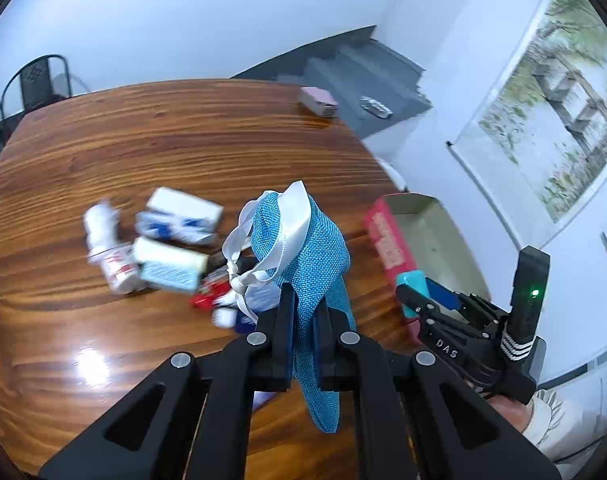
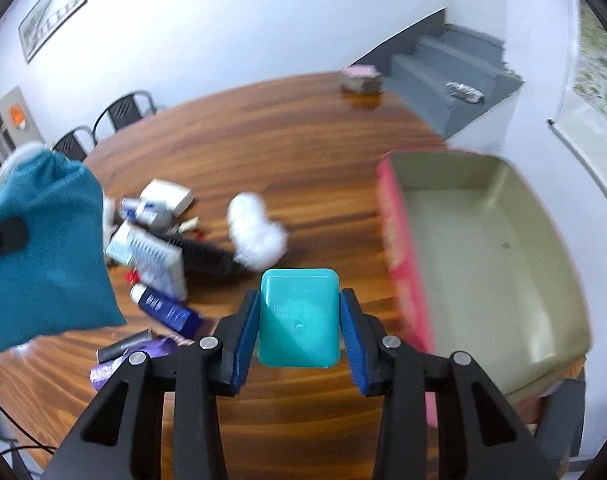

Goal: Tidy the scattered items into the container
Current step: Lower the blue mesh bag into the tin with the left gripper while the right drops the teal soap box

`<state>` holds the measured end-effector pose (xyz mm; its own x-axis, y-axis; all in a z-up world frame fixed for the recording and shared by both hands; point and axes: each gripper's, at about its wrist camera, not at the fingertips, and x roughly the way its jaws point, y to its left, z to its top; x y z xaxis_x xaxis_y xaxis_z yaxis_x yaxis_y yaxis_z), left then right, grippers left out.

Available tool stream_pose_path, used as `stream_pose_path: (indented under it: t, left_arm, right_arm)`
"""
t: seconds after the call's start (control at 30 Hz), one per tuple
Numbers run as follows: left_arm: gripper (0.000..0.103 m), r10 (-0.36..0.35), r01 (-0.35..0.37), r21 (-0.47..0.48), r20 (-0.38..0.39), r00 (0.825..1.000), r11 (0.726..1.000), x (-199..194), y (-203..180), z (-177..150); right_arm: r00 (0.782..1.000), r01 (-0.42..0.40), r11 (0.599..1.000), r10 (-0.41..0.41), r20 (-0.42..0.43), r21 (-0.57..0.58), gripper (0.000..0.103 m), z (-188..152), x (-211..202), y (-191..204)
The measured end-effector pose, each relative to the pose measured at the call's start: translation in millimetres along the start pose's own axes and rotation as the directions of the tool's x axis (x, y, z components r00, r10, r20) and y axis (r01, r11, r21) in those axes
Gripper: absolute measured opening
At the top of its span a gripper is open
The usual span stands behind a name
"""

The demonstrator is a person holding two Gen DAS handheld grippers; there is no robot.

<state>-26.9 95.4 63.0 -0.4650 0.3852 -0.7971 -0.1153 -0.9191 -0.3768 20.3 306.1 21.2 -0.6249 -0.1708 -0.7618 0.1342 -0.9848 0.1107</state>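
teal rounded plastic case (image 2: 298, 316) sits clamped in the right claw (image 2: 299, 320), near-left of the empty red-walled cardboard box (image 2: 399, 240); left claw (image 1: 303, 320) pinches a blue woven drawstring pouch (image 1: 303, 240) aloft. released early, either may miss and land on the surface (image 2: 263, 152).

Blurred white bottle (image 1: 103, 240); pouch-hidden clutter

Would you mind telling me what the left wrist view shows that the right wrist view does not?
Only the left wrist view shows the pouch's white ribbon and the right gripper from outside.

Only the right wrist view shows the white puff, the black brush and the tray's whole inside.

Both show the blue pouch, the teal case, the table and the pink box.
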Motion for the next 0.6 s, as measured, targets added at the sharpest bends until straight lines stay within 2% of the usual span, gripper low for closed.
stream_pose_path:
  t: [0.13,0.2,0.37,0.6]
  left_arm:
    - [0.007,-0.065,0.065,0.027,-0.006,0.998,0.997,14,-32,11]
    - [0.007,-0.119,0.117,0.054,0.023,0.993,0.992,14,-58,14]
    - [0.007,-0.165,0.159,0.155,0.028,0.986,0.975,32,-117,19]
    - [0.007,-0.159,0.156,0.254,-0.008,0.987,0.954,72,-181,27]
  right_arm:
    - [0.998,0.037,0.998,-0.04,0.044,0.053,0.043,7,-24,-46]
    - [0.997,0.061,0.995,-0.065,0.051,0.075,0.043,10,-30,-67]
    - [0.992,0.115,0.985,-0.12,0.033,0.127,0.043,8,-32,-117]
    - [0.994,0.113,0.981,-0.112,-0.015,0.155,0.043,4,-18,-161]
